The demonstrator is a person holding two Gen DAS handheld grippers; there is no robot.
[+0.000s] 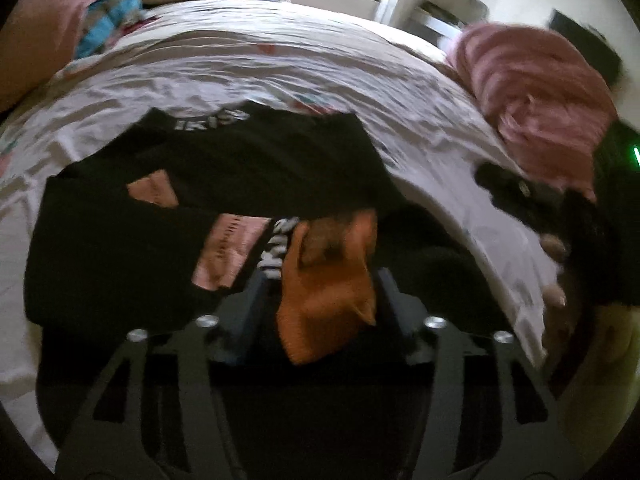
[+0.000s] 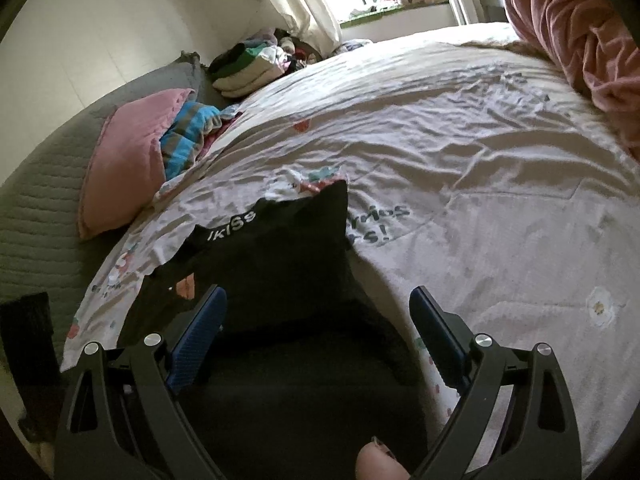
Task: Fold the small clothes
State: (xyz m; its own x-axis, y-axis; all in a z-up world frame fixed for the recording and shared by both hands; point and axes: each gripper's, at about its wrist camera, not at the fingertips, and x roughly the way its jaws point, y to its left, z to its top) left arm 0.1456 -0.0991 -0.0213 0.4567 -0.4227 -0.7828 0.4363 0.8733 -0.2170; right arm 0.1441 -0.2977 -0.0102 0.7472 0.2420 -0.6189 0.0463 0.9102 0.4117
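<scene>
**A:** Black cloth fills the lower middle of both frames: the underwear (image 1: 240, 168) lies on the bed sheet (image 1: 280, 68), lettered waistband toward the top. An orange flap (image 1: 328, 280) sits between the fingers of the left hand-held gripper (image 1: 320, 284).

**B:** Is it clamped?

**A:** I judge not. The jaws stand about half apart and the flap looks loose between them, though blur hides the pads. The right hand-held gripper (image 2: 318, 312) is spread wide over the near edge, holding nothing.

**B:** So how should the fold be finished?

**A:** Let the flap drop flat, draw the left one back low without snagging it, then press the crease. Keep clear of the pink blanket (image 1: 536, 100) at the upper right.
</scene>
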